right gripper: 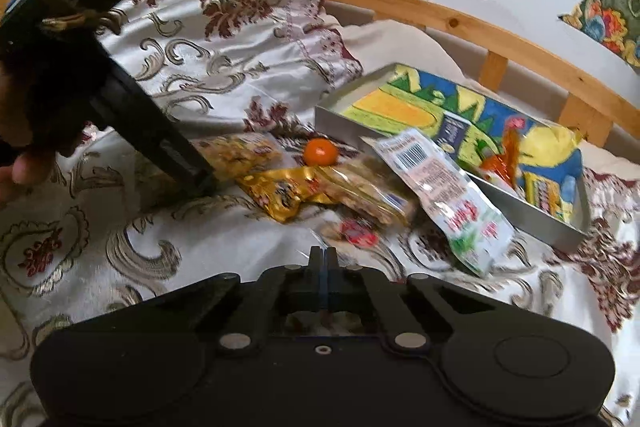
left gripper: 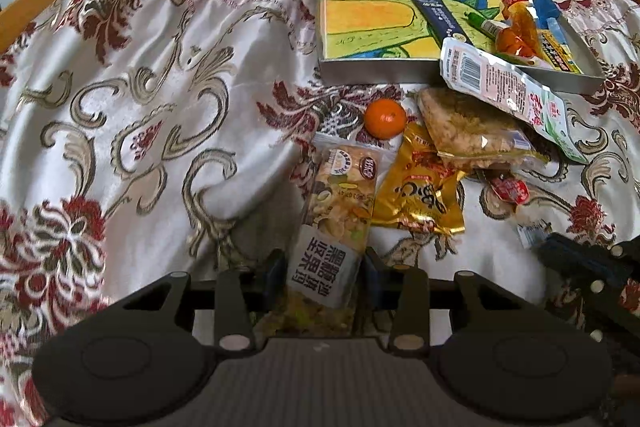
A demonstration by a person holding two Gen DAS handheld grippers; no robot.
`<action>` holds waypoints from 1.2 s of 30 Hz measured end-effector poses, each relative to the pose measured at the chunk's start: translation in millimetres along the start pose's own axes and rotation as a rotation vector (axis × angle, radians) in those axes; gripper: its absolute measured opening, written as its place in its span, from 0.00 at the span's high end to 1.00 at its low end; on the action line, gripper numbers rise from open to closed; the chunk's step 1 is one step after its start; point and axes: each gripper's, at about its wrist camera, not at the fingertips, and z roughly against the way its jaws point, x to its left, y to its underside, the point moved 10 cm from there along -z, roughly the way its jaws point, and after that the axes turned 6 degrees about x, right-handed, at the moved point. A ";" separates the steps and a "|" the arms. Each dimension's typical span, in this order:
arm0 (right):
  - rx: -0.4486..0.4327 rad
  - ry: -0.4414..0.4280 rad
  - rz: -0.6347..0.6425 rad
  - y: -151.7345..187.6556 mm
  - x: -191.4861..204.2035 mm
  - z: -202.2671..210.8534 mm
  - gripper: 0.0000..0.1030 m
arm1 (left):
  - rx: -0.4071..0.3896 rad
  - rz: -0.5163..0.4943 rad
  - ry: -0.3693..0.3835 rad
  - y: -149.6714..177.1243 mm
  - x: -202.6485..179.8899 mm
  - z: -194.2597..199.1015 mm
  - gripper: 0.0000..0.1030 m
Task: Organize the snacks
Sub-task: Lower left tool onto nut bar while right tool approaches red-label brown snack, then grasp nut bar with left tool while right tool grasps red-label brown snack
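A long nut-bar packet [left gripper: 340, 203] with a white label lies on the bedspread, and my left gripper [left gripper: 324, 267] is shut on its near end, one pad on each side. In the right wrist view the same gripper [right gripper: 188, 167] slants down onto that packet [right gripper: 240, 151]. My right gripper [right gripper: 322, 255] is shut just in front of a small red-wrapped sweet [right gripper: 356, 233]. A clear wrapper corner [left gripper: 530, 233] sits at its tip; I cannot tell if it is pinched. A tangerine [left gripper: 385, 118], a gold packet [left gripper: 420, 195], a clear bag of crumbly snack [left gripper: 472, 127] and a white-pink packet [left gripper: 504, 87] lie nearby.
A shallow grey tray [left gripper: 400, 73] lined with a colourful drawing stands behind the snacks and holds a dark blue packet [left gripper: 438, 17] and an orange jelly pack [left gripper: 516, 27]. A wooden bed rail [right gripper: 480, 31] runs along the back. A person's hand [right gripper: 24, 167] holds the left gripper.
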 end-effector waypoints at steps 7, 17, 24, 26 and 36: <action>0.038 0.004 -0.044 14.0 -14.7 20.6 1.00 | 0.020 0.045 0.021 13.5 -3.4 9.9 0.60; 0.040 -0.032 -0.122 17.9 -20.3 24.6 0.74 | 0.010 0.059 0.035 15.1 -3.0 10.7 0.59; -0.020 -0.078 -0.205 2.1 -21.9 18.3 0.47 | -0.029 -0.002 0.039 6.4 -4.0 6.1 0.56; -0.031 -0.074 -0.223 -4.0 -24.3 11.7 0.39 | -0.029 -0.004 0.044 3.5 -2.7 3.7 0.53; 0.031 -0.057 -0.305 -20.0 -36.0 -42.6 0.37 | -0.035 0.034 0.079 -10.4 3.0 -5.9 0.52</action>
